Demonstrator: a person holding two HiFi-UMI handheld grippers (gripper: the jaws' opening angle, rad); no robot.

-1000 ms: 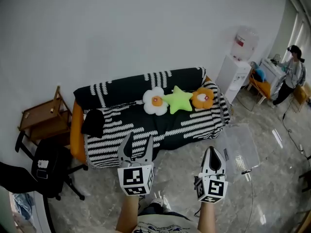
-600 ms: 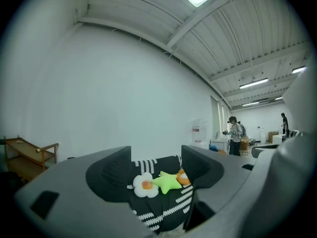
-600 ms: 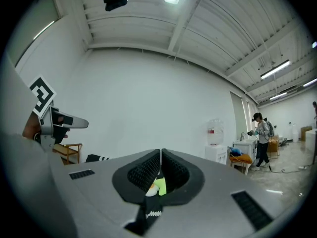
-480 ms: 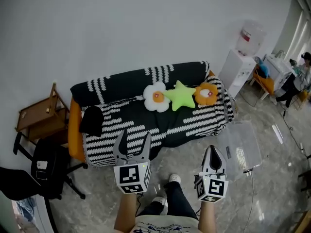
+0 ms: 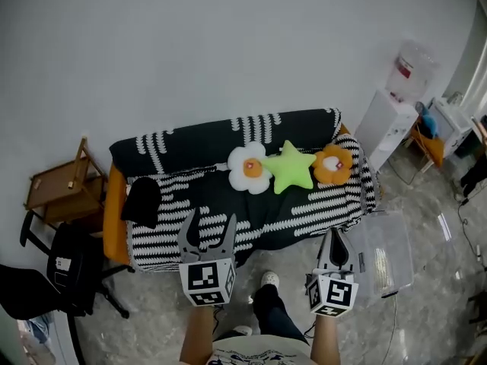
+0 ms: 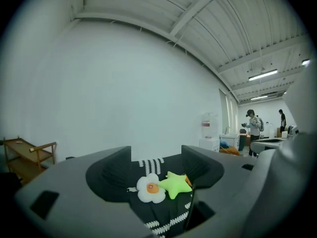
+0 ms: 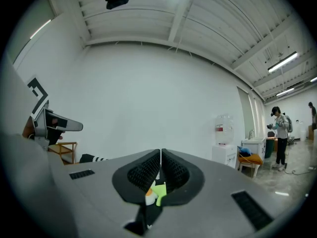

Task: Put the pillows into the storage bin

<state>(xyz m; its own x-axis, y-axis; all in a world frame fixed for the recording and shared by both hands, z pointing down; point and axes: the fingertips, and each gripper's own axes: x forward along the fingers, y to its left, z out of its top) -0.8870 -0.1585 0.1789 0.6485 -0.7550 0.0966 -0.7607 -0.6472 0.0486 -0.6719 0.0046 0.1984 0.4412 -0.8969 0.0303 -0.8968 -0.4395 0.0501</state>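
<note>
Both grippers have closed in on the sofa (image 5: pixel 228 223) over the last second, and it now sits nearer to them in the head view. Three pillows are lined up against its backrest, touching one another: white flower pillow (image 5: pixel 249 169) on the left, green star pillow (image 5: pixel 294 168) in the middle, orange flower pillow (image 5: pixel 333 163) on the right. None of them has reached the storage bin (image 5: pixel 389 243), a clear tub on the floor (image 5: pixel 152 325) off the sofa's right end, just beside the right gripper (image 5: pixel 332 238).

Left gripper (image 5: pixel 210 223): its jaws have just been opening and stand wide apart, with only air between them. Its own view frames the white flower and the star far off in that gap, with just a sliver of orange peeking from behind the star. The right gripper's jaws are pressed together on nothing. Below them its view catches a scrap of white and green, most likely those same pillows, though it is too small to be sure.

The bin shows in the head view alone; neither gripper view has it. The right gripper view adds the room to the right, where a person (image 7: pixel 280 133) stands past the water dispenser (image 5: pixel 396 116). It also shows the left gripper's marker cube at its left edge.
</note>
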